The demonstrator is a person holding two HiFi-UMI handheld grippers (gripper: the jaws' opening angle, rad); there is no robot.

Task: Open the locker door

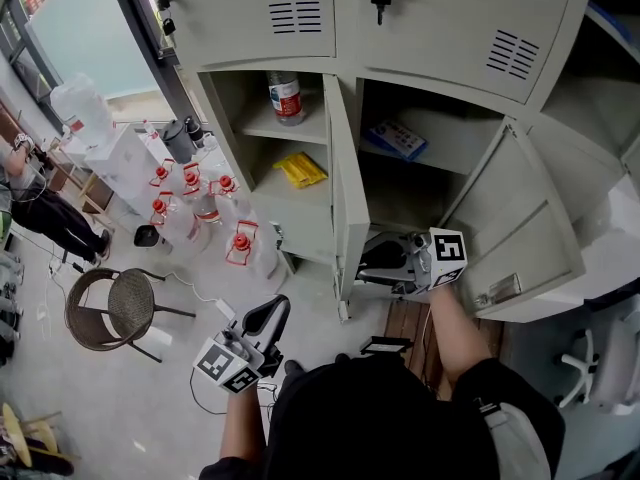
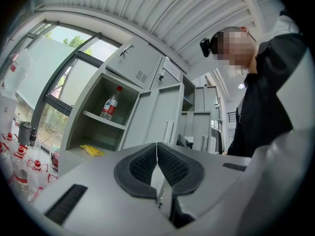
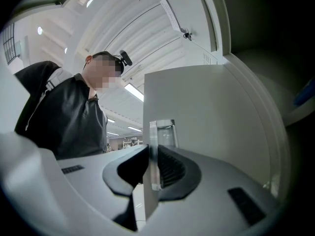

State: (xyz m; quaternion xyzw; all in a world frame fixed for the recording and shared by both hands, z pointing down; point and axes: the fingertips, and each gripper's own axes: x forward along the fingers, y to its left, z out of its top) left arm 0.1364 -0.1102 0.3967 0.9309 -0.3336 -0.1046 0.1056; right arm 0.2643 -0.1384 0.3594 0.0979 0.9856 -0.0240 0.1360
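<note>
— What do we have in our right gripper [image 3: 151,166]?

— We have the free edge of the locker door [image 3: 211,117] between its jaws. They stand only as far apart as the sheet metal is thick, with a ribbed pad on each face of the panel, so we are pinching the door. A small glossy tab [image 3: 165,134] stands up from that edge just above the pads.

— Which door is that?

— The one between the two open compartments. In our head view it is swung out toward us and shows almost edge-on. We hold it low down, on the side that faces the right-hand compartment. A blue packet [image 1: 397,138] lies on the shelf in there, and the second door [image 1: 520,233] hangs wide open off to the right.

— And our left gripper [image 2: 157,149]?

— Its jaws are pressed together with the tips meeting, and nothing is between them. We hold it low, well apart from the lockers, and it touches nothing. It faces the left compartment.

— What do we see in that one?

— A bottle [image 2: 110,103] with a red cap and a red label stands upright on the upper shelf. A yellow packet [image 2: 91,151] lies on the shelf below it. On the floor just to the left of the lockers we see a cluster of clear jugs [image 1: 205,213] with red caps.
</note>
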